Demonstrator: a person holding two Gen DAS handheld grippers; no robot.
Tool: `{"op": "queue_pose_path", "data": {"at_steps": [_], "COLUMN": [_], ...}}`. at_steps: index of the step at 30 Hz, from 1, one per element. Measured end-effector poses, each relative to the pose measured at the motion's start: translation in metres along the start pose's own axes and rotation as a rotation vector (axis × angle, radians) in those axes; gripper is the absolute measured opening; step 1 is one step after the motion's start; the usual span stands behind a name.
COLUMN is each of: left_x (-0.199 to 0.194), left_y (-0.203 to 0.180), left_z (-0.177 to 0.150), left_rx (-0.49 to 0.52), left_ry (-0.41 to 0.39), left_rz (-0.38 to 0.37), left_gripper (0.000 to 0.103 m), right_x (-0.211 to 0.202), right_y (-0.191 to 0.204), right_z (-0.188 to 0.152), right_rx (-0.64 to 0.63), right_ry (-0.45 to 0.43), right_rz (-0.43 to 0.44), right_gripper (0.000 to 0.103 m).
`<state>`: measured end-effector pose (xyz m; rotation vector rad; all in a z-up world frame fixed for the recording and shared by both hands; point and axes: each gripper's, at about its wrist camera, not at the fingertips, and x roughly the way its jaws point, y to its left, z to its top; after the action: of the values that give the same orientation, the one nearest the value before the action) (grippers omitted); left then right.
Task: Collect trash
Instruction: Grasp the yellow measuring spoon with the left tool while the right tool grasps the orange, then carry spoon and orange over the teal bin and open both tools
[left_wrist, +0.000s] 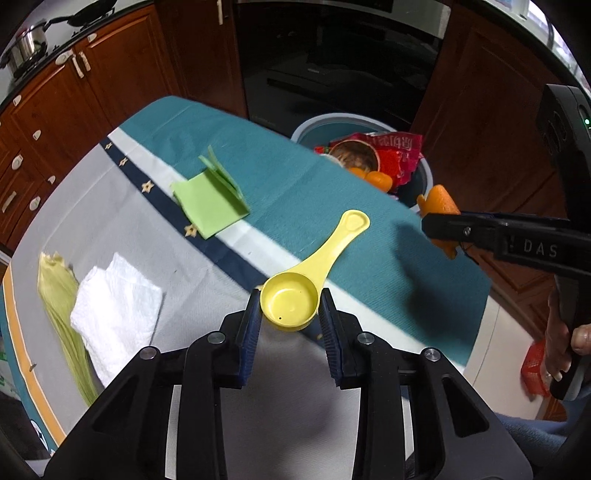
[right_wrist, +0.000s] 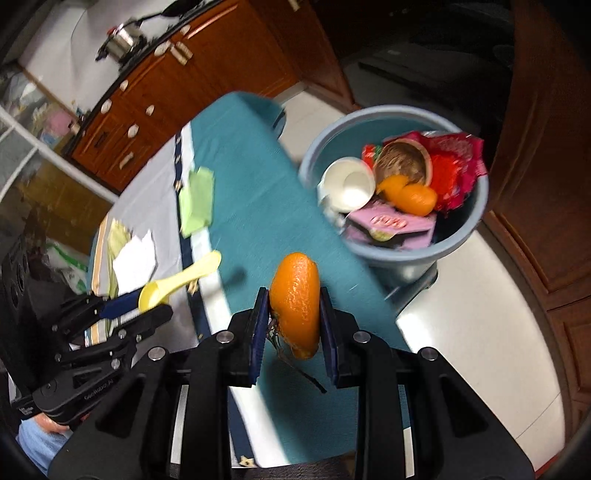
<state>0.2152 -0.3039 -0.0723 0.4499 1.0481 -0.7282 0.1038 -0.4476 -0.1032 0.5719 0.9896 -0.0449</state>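
Note:
My right gripper (right_wrist: 293, 314) is shut on a piece of orange peel (right_wrist: 295, 302) and holds it above the table's edge, short of the blue-grey trash bin (right_wrist: 476, 221). The peel also shows in the left wrist view (left_wrist: 439, 205). The bin holds a red wrapper (right_wrist: 454, 173), a white cup (right_wrist: 347, 184), orange peels and a pink packet. My left gripper (left_wrist: 290, 306) is closed around the bowl of a yellow measuring scoop (left_wrist: 291, 302) on the table.
On the tablecloth (left_wrist: 295, 184) lie a folded green paper (left_wrist: 210, 203), a white paper napkin (left_wrist: 114, 314) and a pale green corn husk (left_wrist: 62, 306). Wooden cabinets and a dark oven stand behind. The bin stands on the floor beside the table.

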Motion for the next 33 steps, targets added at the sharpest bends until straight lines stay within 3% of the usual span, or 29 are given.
{"op": "queue_pose_path", "data": {"at_steps": [9,16,28,30,31,32,33], "left_x": [0.017,0.06,0.123,0.128,0.129,0.129,0.128], "left_y": [-0.037,-0.062,-0.093,-0.093,-0.094,-0.092,-0.091], "left_z": [0.068,0.118,0.144,0.145,0.144,0.145,0.145], "left_rx": [0.02,-0.016,0.007,0.002,0.003,-0.006,-0.014], "left_ry": [-0.004,0.051,0.138,0.144,0.144,0.136,0.132], "left_rz": [-0.043,-0.069,-0.096,-0.096,-0.094,-0.099,-0.106], "left_gripper": [0.032,0.032,0.032,0.033,0.034,0.035,0.047], "right_x": [-0.029,-0.01,0.024,0.026,0.026,0.027,0.026], "right_y": [-0.064,-0.089,-0.099,-0.095,-0.094,-0.093,-0.093], "right_z": [0.053,0.084,0.123,0.128,0.131,0.133,0.133], "right_rx": [0.106,0.132,0.139,0.123,0.116,0.113,0.114], "right_ry": [-0.087,-0.062,-0.005,-0.006,-0.006,-0.004,-0.009], "right_rz": [-0.02,-0.031,-0.019,-0.021,-0.028,-0.035,-0.047], "right_gripper": [0.025,0.025,0.026,0.03,0.036,0.05,0.058]}}
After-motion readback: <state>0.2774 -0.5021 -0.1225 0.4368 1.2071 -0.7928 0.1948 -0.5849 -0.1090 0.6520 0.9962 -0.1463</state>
